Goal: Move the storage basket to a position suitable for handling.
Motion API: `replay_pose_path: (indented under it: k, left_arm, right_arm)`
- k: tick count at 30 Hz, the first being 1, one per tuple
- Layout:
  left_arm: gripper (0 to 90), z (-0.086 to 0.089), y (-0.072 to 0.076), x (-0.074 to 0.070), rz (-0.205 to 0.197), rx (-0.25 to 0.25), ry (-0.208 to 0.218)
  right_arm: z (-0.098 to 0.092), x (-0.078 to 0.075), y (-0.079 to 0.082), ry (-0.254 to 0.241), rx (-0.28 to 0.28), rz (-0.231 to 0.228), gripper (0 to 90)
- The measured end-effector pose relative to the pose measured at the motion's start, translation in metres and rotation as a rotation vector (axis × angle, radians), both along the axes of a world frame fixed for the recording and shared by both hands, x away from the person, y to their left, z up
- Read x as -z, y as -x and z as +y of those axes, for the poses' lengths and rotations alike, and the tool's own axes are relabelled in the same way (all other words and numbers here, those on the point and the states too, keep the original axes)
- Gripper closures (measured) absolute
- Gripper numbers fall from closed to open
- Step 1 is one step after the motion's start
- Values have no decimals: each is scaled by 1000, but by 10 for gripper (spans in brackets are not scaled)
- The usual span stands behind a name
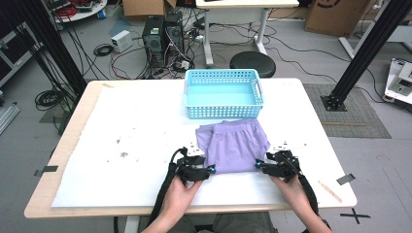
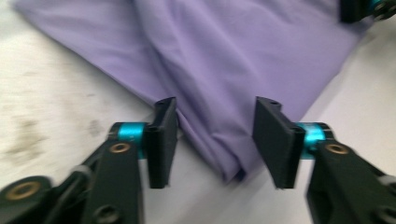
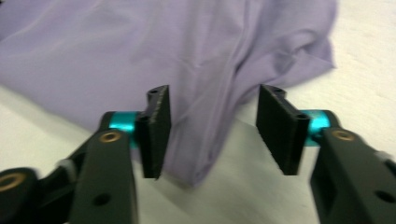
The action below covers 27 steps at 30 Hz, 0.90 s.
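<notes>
Lilac fabric, a soft folded garment (image 1: 236, 145), lies on the white-covered wooden table (image 1: 145, 131), just short of the pale blue perforated plastic basket (image 1: 223, 93) that stands at the table's far middle edge. From the high view, a person's two hands come in over the near edge, the left gripper (image 1: 210, 169) at the garment's near left corner and the right gripper (image 1: 258, 164) at its near right corner; the cloth runs away from both toward the basket, and each hand is equally close to its own corner. Grey smudges mark the table cover to the left, and beyond the table sit a round black stool (image 1: 252, 63), computer towers (image 1: 163, 34) and loose cables on a grey floor.

Seen from the left gripper view, the left gripper (image 2: 215, 140) has its jaws standing apart, a folded corner of the garment (image 2: 233, 60) lying between them, apparently unpinched, though the picture is blurred.

Seen from the right gripper view, the right gripper (image 3: 212, 133) likewise holds its jaws apart, straddling a hanging tip of the garment (image 3: 140, 60) without pressing on it. A grip on both corners looks like the next move.
</notes>
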<state>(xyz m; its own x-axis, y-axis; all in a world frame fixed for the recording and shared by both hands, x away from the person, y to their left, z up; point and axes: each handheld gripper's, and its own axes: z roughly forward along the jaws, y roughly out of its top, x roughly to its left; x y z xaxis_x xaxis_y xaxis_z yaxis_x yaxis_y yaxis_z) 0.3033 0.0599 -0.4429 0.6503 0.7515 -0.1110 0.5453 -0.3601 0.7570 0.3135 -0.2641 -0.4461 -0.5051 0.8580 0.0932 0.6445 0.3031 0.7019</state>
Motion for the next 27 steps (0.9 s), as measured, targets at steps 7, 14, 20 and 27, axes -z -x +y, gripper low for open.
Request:
replay_pose_path:
  k: [7, 14, 20, 27]
  left_arm:
    - [469, -2, -3, 4, 38, 3, 22]
    - [700, -6, -14, 5, 48, 31, 58]
    - [813, -3, -16, 4, 60, 78, 63]
    - [820, 8, -5, 0, 42, 90, 24]
  right_arm:
    - [2, 0, -1, -5, -7, 18, 569]
    - [6, 1, -1, -44, -37, 43, 821]
    - [11, 0, 4, -30, -51, 21, 859]
    - [17, 0, 18, -50, -91, 23, 860]
